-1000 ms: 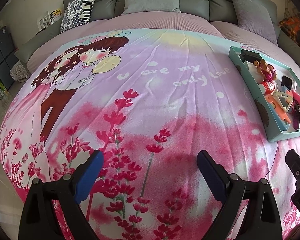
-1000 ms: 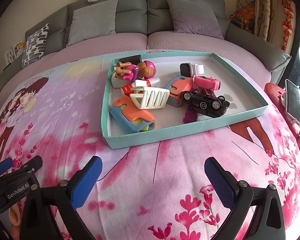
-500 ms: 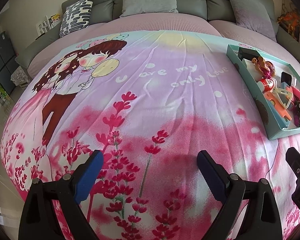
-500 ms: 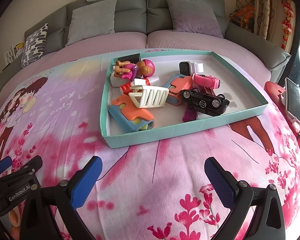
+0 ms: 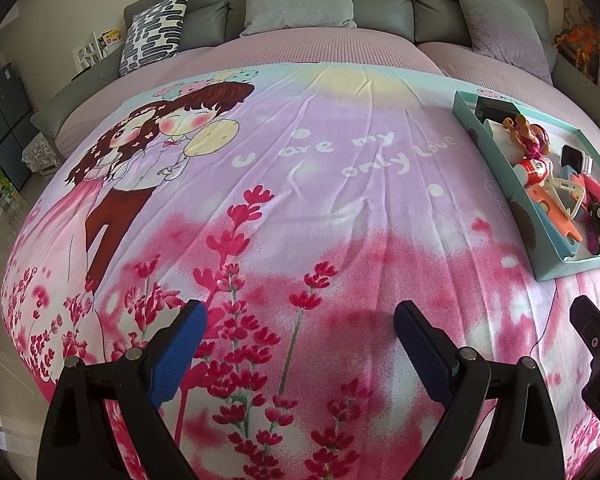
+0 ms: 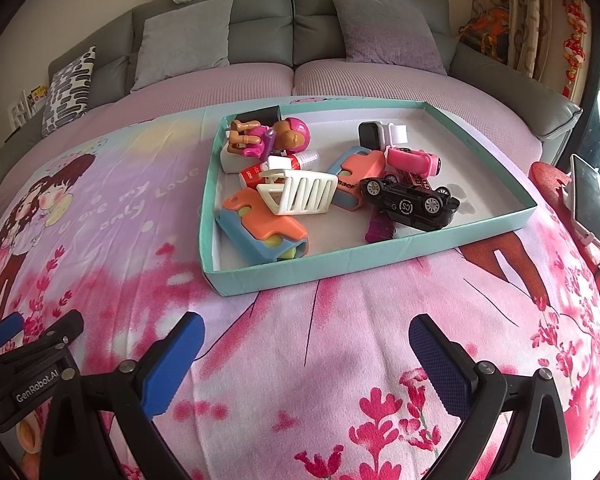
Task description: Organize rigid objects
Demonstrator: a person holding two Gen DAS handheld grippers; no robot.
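My right tongs (image 6: 306, 354) hang wide open over the printed bedspread (image 6: 340, 340), nothing between the blue pads (image 6: 174, 358). My left tongs (image 5: 300, 346) are just as wide apart and just as empty, hovering over the pink flower print of the same cover.

From the right tongs the teal tray (image 6: 340, 262) lies at twelve o'clock, flat on the bed, and everything rigid sits inside it — mostly crowded toward its left half. At the tray's seven o'clock rests an orange and blue case (image 6: 262, 230). A white slatted basket (image 6: 300, 194) leans on that case, toward the tray's middle. Behind the basket lies a small red and white bottle (image 6: 256, 168) on its side, and at eleven o'clock a pink-helmeted toy figure (image 6: 274, 138) sprawls on a grey block. A second orange and blue case (image 6: 354, 178) sits at the centre. Just right of it a black toy car (image 6: 410, 202) lies overturned, wheels showing, with a pink toy (image 6: 414, 162) touching it from behind and a magenta piece (image 6: 380, 226) poking out beneath it. A black and white gadget (image 6: 380, 134) sits at the tray's one o'clock.

From the left tongs the tray (image 5: 496, 172) is at two o'clock, well apart.
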